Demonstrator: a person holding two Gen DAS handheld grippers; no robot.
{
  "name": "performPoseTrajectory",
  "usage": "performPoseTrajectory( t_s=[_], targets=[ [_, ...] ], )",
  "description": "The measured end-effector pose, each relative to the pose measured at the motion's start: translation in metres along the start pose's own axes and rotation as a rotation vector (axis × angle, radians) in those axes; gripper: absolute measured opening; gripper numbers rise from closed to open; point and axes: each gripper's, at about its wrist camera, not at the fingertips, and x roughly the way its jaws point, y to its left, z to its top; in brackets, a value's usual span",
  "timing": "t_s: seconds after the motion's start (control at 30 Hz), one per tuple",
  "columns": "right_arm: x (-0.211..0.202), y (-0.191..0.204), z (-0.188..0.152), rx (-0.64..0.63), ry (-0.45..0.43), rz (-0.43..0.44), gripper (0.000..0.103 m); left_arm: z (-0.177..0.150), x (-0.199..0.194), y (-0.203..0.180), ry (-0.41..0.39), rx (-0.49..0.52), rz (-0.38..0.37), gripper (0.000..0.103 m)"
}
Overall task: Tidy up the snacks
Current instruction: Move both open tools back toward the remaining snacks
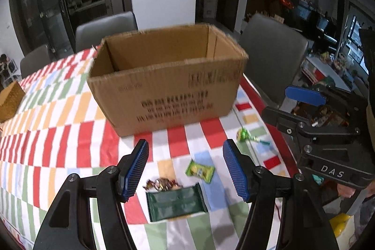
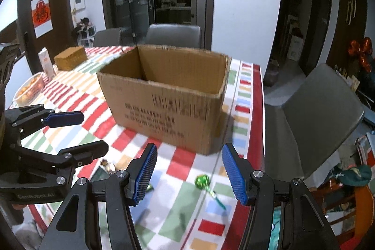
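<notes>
The left tongs are spread wide with nothing pinched. Their blue pads hang over the table, on the near side of the box. Between the pads, down on the cloth, lie three snacks. A dark green pack is the one farthest from the box. A small brown candy touches the pack's edge on the box side. A light green candy lies just beside them, a bit nearer the box.

The right tongs are spread wide too, and they pinch nothing. They hang near the box's right front corner. A green lollipop lies on the cloth between their pads, in front of the box. Its stick points away from the box.

Each tongs shows up in the other one's view, off to the side of the box.

The box is brown cardboard with dark print on its front. Its top is open. It stands on the checked cloth of red, white, green, orange and blue.

Far to the left of the box are a small brown box, a carton and a bowl of orange food. Grey chairs stand behind the box.
</notes>
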Motion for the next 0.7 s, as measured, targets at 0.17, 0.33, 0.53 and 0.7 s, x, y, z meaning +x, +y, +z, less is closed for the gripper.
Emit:
performPoseTrajectory(
  t_s=[0.17, 0.33, 0.53, 0.7],
  targets=[
    [0.013, -0.003, -0.02, 0.007, 0.06, 0.003, 0.059, -0.016, 0.018, -0.004, 0.065, 0.001, -0.008, 0.065],
    [0.026, -0.007, -0.037, 0.015, 0.112, 0.003, 0.059, -0.029, 0.037, -0.008, 0.125, 0.011, -0.011, 0.065],
    [0.043, -0.016, -0.051, 0.036, 0.173, 0.0, 0.059, -0.037, 0.058, -0.009, 0.176, 0.011, -0.02, 0.065],
    [0.059, -0.022, -0.057, 0.045, 0.215, -0.002, 0.059, -0.041, 0.076, -0.007, 0.211, 0.004, -0.023, 0.065]
  ],
)
